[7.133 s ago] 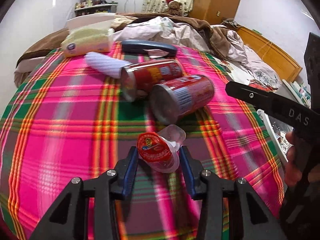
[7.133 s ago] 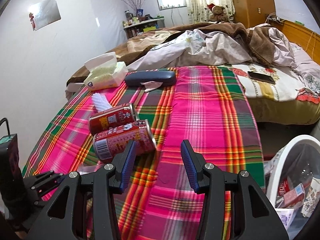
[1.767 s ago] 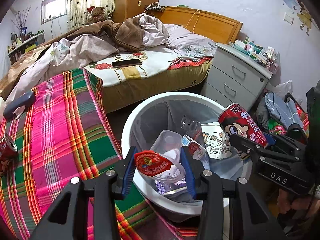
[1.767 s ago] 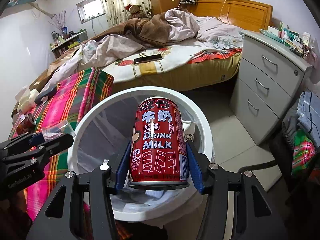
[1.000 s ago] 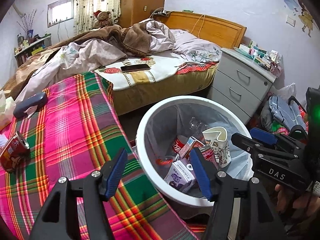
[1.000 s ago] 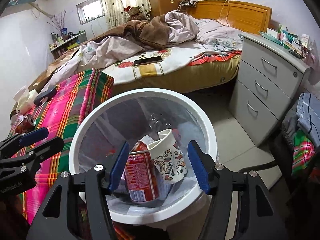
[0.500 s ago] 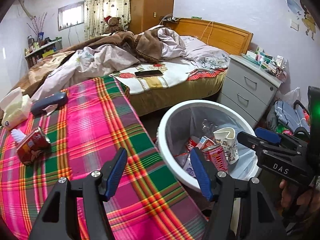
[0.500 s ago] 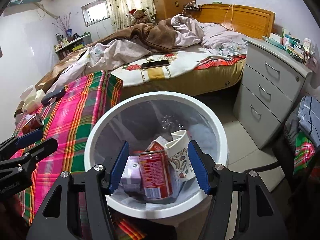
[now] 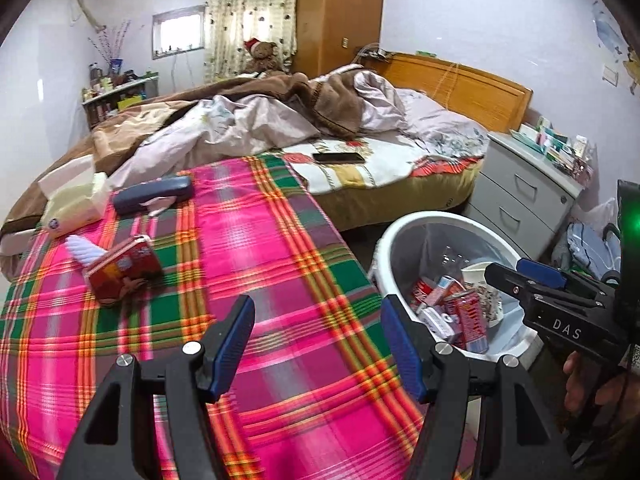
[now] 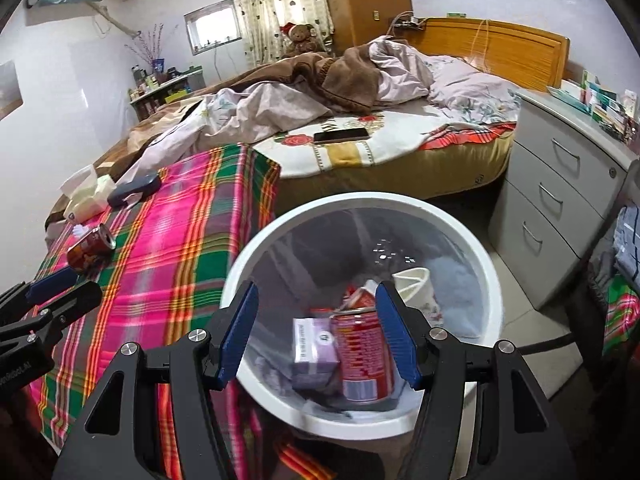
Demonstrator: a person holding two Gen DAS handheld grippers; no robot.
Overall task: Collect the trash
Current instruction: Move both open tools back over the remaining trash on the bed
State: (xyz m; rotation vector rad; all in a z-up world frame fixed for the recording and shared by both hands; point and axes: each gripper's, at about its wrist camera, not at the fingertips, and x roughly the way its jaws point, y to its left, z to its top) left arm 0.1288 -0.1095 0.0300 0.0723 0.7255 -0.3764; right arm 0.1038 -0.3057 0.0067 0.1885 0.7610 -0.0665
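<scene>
A red can (image 9: 124, 270) lies on its side on the pink plaid cloth (image 9: 256, 248), far left; it also shows in the right wrist view (image 10: 90, 249). A white ribbed piece (image 9: 86, 250) lies against it. The white bin (image 10: 486, 280) holds a red can (image 10: 360, 356), a purple carton (image 10: 312, 346) and a paper cup (image 10: 414, 282). My left gripper (image 9: 316, 338) is open and empty above the cloth, right of the can. My right gripper (image 10: 316, 334) is open and empty over the bin, and shows in the left wrist view (image 9: 524, 274).
A tissue box (image 9: 74, 206) and a dark blue case (image 9: 152, 198) lie at the cloth's far end. A phone (image 9: 338, 157) lies on the unmade bed. A grey drawer unit (image 10: 560, 196) stands right of the bin.
Both grippers let their trash fall into the bin and opened. The left gripper has since swung left over the cloth toward the lying can; the right stays over the bin.
</scene>
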